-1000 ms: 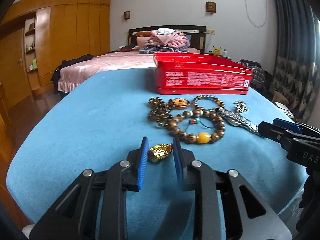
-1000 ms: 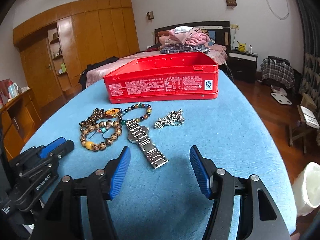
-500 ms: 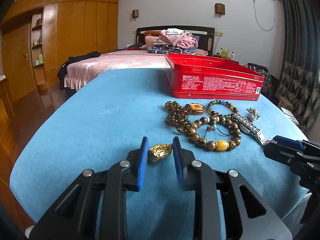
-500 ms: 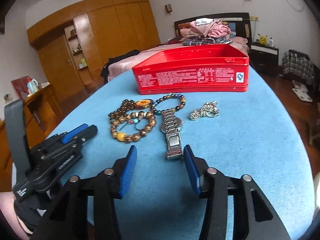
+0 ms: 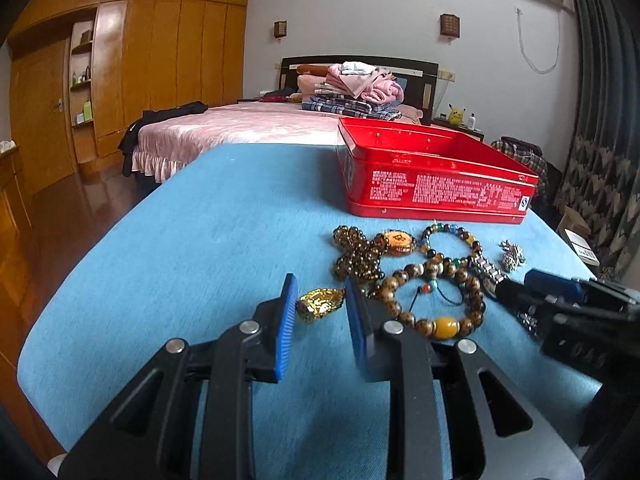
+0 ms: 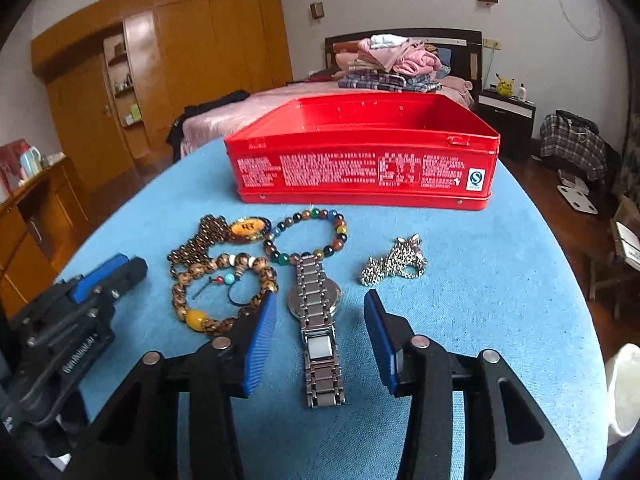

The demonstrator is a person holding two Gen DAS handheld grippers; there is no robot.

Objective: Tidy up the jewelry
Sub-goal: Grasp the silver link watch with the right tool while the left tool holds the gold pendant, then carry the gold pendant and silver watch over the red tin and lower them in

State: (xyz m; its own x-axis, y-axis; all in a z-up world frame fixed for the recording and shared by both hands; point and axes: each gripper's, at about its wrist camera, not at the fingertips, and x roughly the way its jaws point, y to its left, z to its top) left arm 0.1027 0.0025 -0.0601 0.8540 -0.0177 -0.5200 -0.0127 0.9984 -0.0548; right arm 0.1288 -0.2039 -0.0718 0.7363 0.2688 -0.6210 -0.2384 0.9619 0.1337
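Blue cloth (image 5: pixel 200 248): left gripper (image 5: pixel 320 306) pinches what looks like a gold charm (image 5: pixel 320 304); right gripper (image 6: pixel 320 316) gapes astride watch (image 6: pixel 318 320).

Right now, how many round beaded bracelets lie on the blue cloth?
2: the brown wooden-bead bracelet with a yellow bead nearest the fingers, and the multicoloured glass-bead bracelet behind it, near the red tin.

In the left wrist view, the right gripper (image 5: pixel 560 304) at three o'clock covers most of the watch (image 5: pixel 490 274) and is cut by the frame edge. The print on the red tin (image 6: pixel 360 172) is too small to read. In the right wrist view a white object (image 6: pixel 624 388) at four o'clock, perhaps a bin, is cropped.
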